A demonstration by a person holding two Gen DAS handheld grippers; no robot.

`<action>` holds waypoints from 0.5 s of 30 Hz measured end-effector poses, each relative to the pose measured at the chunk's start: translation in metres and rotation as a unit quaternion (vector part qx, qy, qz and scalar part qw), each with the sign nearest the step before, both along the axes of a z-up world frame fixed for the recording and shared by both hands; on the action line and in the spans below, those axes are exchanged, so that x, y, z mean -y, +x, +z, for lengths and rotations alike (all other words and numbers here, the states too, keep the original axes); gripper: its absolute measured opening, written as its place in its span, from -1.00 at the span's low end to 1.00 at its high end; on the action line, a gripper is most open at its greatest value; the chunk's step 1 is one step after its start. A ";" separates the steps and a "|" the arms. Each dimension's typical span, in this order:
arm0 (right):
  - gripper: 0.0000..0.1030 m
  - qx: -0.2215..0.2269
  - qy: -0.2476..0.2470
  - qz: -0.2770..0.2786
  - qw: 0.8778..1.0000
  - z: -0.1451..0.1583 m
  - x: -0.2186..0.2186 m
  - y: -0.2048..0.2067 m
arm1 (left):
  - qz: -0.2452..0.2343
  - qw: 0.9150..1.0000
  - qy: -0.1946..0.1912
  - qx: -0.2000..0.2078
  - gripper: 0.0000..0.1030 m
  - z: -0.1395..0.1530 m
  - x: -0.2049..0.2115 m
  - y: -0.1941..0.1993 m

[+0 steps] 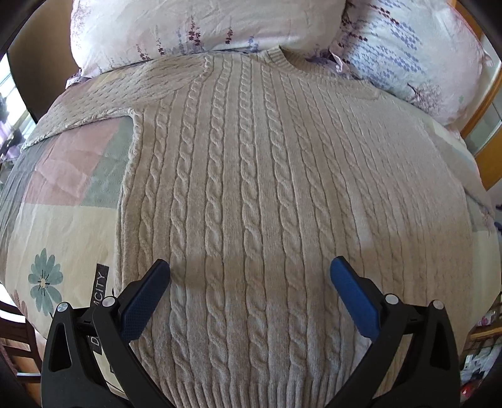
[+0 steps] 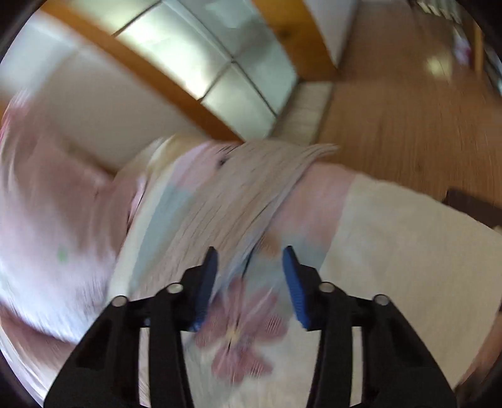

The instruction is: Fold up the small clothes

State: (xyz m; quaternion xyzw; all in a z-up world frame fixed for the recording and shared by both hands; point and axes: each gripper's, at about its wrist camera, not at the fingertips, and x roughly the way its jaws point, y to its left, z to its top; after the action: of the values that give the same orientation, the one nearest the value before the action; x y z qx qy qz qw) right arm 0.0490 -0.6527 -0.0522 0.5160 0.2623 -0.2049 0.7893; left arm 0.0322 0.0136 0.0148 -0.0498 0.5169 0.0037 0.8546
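Observation:
A beige cable-knit sweater [image 1: 251, 175] lies flat and face up on the patchwork bedspread [image 1: 62, 201], neck toward the pillows, left sleeve stretched out to the side. My left gripper [image 1: 250, 270] is open and empty, hovering over the sweater's lower middle near the hem. In the blurred right wrist view, my right gripper [image 2: 250, 254] is open and empty just above the bedspread [image 2: 392, 235], with the sweater's right sleeve [image 2: 244, 185] draped toward the bed edge just ahead of the left fingertip [image 2: 210, 266].
Two floral pillows [image 1: 194, 28] lie behind the sweater's neck. A wooden bed frame [image 1: 489, 103] runs along the right. Wooden floor [image 2: 408, 110] and a tiled strip [image 2: 219, 59] lie beyond the bed edge. A chair [image 1: 15, 329] stands at lower left.

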 end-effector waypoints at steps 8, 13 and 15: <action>-0.83 0.009 0.015 -0.017 1.000 -0.016 0.041 0.023 | 0.059 0.995 -0.019 0.074 0.97 0.032 -0.041 0.030; -0.87 0.033 -0.113 0.012 0.993 0.044 0.001 0.035 | 0.111 0.989 -0.014 0.092 0.97 0.050 -0.099 0.046; -0.87 0.078 -0.181 0.065 0.978 0.087 -0.050 0.042 | 0.140 0.984 -0.029 0.108 0.97 0.055 -0.132 0.050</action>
State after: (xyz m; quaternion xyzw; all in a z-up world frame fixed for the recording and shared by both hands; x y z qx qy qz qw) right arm 0.0907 -0.6023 0.0344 0.3605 0.1917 -0.1562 0.8994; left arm 0.0820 0.1452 0.0700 -0.1464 0.4096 0.1032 0.8945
